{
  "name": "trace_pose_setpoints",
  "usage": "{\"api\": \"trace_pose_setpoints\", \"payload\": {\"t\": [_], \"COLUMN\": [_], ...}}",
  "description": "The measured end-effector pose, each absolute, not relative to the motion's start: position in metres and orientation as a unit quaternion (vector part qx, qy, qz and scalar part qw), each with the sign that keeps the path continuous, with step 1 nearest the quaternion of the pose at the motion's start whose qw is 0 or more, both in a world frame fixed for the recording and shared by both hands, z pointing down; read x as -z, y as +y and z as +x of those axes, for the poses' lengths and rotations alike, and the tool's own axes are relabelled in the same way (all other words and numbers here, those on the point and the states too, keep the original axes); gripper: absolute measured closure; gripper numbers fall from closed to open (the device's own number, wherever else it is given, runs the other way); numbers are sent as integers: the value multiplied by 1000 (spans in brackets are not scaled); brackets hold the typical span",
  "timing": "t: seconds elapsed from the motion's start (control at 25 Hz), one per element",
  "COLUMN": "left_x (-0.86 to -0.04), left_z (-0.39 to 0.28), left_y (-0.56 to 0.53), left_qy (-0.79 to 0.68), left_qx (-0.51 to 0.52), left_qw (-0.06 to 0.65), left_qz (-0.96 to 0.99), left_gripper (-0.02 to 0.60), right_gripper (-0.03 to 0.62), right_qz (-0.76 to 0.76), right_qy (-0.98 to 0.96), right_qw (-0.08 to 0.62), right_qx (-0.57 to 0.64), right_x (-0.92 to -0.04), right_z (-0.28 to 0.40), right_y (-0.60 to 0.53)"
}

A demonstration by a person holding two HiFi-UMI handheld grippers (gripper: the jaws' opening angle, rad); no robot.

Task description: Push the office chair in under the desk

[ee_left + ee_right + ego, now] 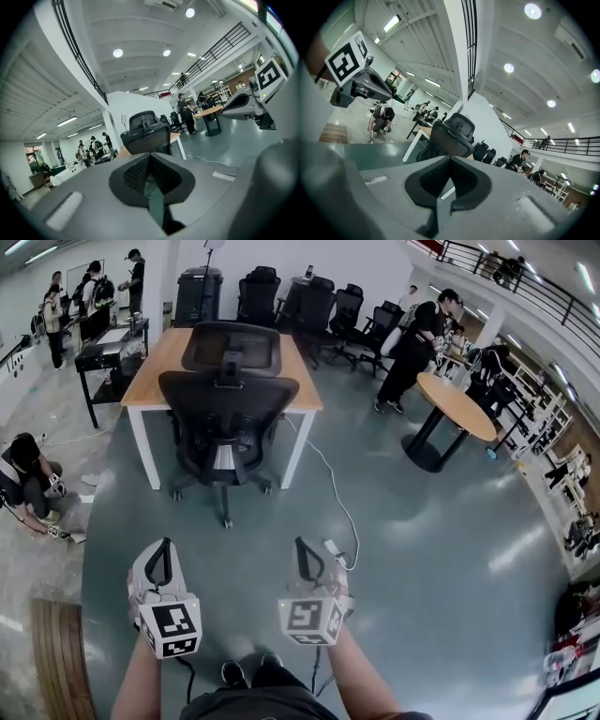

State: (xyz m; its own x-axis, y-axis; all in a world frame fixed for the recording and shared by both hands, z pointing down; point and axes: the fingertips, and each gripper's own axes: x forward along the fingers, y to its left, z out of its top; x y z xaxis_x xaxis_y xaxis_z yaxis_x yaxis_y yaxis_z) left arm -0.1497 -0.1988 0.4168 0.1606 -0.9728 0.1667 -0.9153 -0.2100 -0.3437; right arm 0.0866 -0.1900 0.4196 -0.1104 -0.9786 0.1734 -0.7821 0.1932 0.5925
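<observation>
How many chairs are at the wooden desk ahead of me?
1: the black office chair at the near side of the desk, its back toward the camera. Other chairs cluster beyond the desk, apart from it; some may be hidden.

The head camera sits up high and looks forward and steeply down at the floor point(422, 549). The left tool point(164, 557) and right tool point(306, 561) are close, at the bottom. The office chair point(225, 418) and tabletop point(155, 367) are farther ahead. Each tool camera rides low on its tool, looks along the jaws and tips up toward the ceiling point(140, 56). All three views share the chair and tabletop. Each tool camera also sees the other tool at its side.
</observation>
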Motion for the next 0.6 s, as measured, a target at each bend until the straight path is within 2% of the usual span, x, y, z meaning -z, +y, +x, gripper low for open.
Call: {"api": "trace_pose_setpoints", "payload": {"t": [0.32,0.6], "left_x": [-400,-387], "left_z": [-137,-104], "left_y": [-191,-170], "left_qy": [632,629], "left_qx": [163,161], "left_qw": [79,86], "left_qz": [-753,-756], "left_gripper": [563,563], "right_gripper": [603,603], "right_qz": [599,607], "right_qy": [-732,-732], "right_qw": [261,251], "right_qx": [193,181], "right_x": [-411,-400], "right_z": [93,128], "right_y": [-185,-170]}}
